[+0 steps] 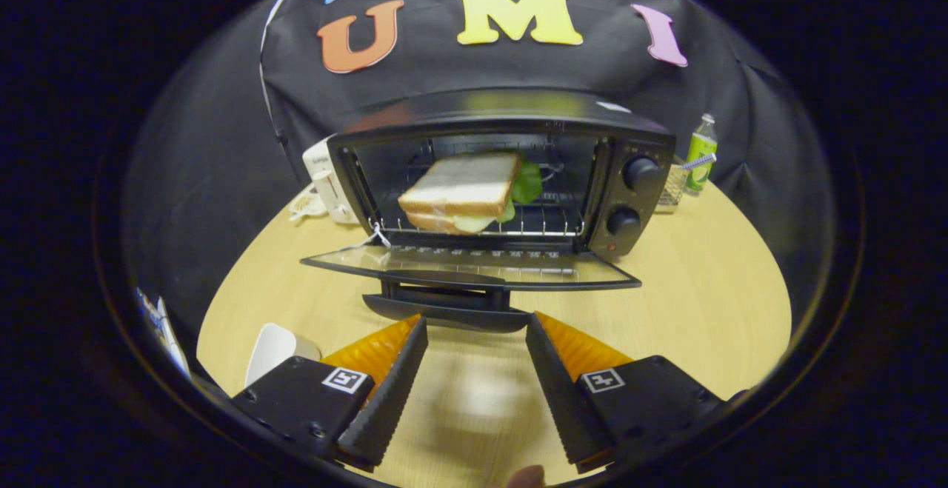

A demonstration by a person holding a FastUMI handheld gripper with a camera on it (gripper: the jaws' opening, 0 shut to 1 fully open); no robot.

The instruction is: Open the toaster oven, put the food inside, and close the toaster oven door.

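- Gripper [476, 329], bottom centre of the frame: your two fingers stand apart with nothing between them, their tips just short of the door handle [446, 312]
- Oven [503, 169], centre of the frame, on a wooden table [703, 288]: its door [474, 266] lies folded down, nearly level, with the handle at its near edge
- Sandwich [461, 192], centre of the frame inside the oven: it rests on the wire rack [548, 221], a lettuce leaf [527, 181] showing at its right side; the food step looks done and only the closing seems left
- Handling, judged: the door is glass in a metal frame, stiff and hinged at its far edge, so it should swing up as one piece; being glass, it is better eased than slammed
- Where to hold, judged: take the handle bar at its middle, or push up under it; the bar looks smooth and may slip, so keep your tips squarely on it
- Sandwich, judged: soft and light, its near corner lies close to the rack's front edge; check that the door clears it
- Two knobs [638, 173] sit at the oven's right; a green bottle [701, 153] stands at right of the frame, a white appliance [326, 184] behind the oven's left side, a white dish [270, 351] at lower left
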